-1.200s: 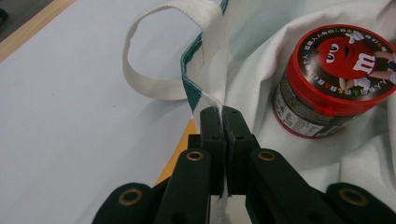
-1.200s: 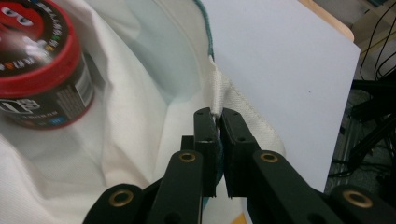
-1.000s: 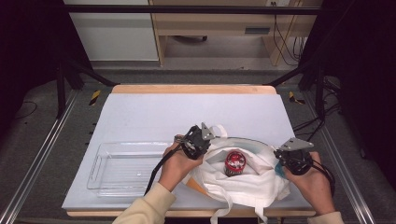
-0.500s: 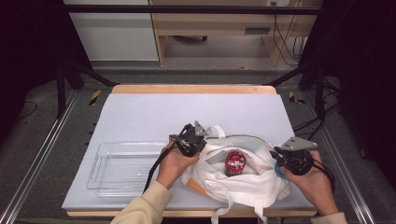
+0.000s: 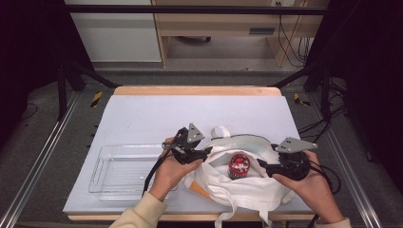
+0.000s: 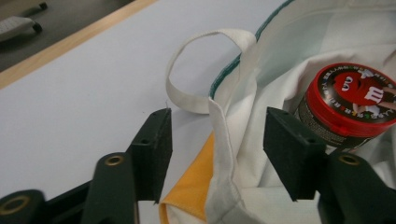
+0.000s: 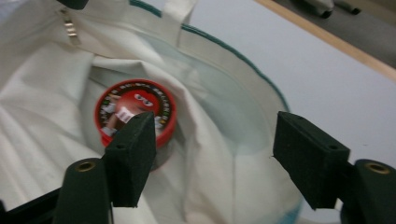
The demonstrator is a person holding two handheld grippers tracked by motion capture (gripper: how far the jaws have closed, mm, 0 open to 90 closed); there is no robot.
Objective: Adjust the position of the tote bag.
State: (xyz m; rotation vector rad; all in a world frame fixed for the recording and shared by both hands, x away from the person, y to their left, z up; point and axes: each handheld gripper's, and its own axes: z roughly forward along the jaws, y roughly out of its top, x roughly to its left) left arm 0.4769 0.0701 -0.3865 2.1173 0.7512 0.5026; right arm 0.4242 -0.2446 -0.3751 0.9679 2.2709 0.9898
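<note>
My grippers at the white cloth tote bag
Left gripper and right gripper have just been opening, jaws apart, releasing the rim; red-lidded round candy tub sits inside.

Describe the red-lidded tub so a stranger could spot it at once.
On the table, look into the white bag at the near edge, between the two grippers. The tub stands in its open mouth: round, dark-sided, the only red thing there.
</note>
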